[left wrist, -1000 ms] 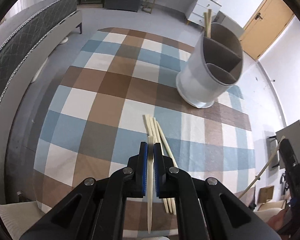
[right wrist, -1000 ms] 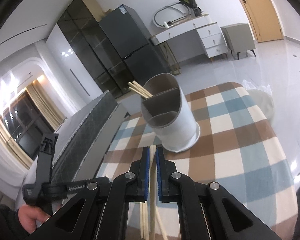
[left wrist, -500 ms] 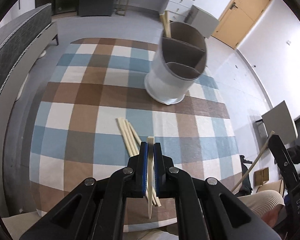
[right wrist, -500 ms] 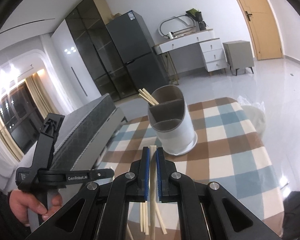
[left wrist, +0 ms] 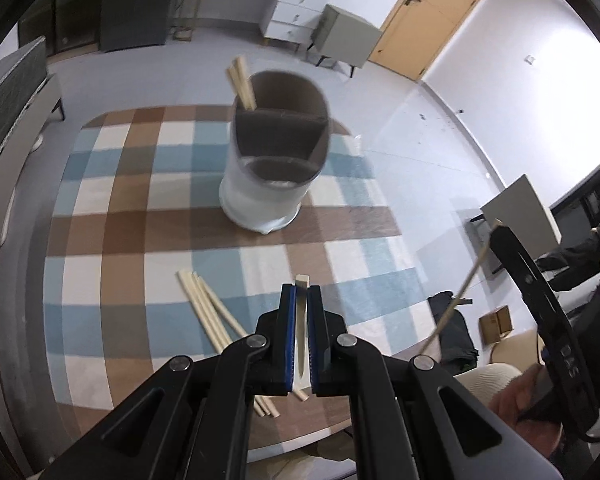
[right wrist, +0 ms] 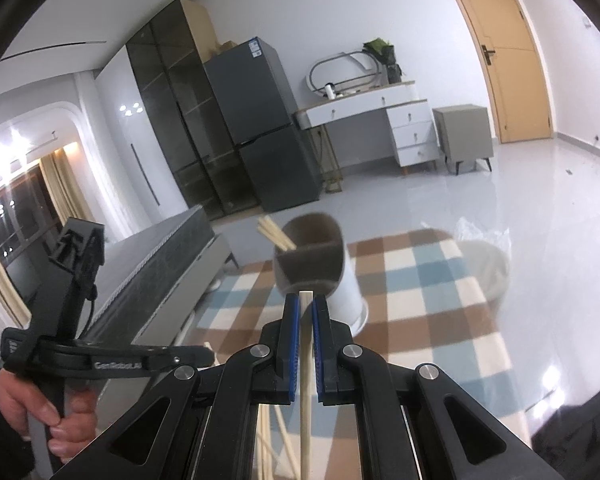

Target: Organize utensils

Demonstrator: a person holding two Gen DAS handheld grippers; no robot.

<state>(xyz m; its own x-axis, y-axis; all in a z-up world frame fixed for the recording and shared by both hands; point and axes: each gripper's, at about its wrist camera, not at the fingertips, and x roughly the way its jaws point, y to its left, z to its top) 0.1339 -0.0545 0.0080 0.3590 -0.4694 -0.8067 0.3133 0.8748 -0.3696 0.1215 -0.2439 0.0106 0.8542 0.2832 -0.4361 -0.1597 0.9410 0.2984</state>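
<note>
A white utensil holder (left wrist: 268, 184) with brown inner compartments stands on the checked tablecloth (left wrist: 112, 236); it also shows in the right wrist view (right wrist: 324, 276). Two chopsticks (left wrist: 241, 82) stand in its far compartment. My left gripper (left wrist: 300, 294) is shut on one pale chopstick (left wrist: 301, 320), held above the table short of the holder. My right gripper (right wrist: 305, 300) is shut on another chopstick (right wrist: 305, 380), its tip close before the holder. Several loose chopsticks (left wrist: 212, 316) lie on the cloth, left of my left gripper.
The table's near edge (left wrist: 300, 436) lies below my left gripper. The other hand-held gripper shows at the right of the left wrist view (left wrist: 540, 320) and at the left of the right wrist view (right wrist: 72, 320). A bin with a plastic liner (right wrist: 488, 264) stands beyond the table.
Both grippers have risen and moved toward the holder, each keeping its chopstick. The holder has swung toward the middle of the left wrist view.
</note>
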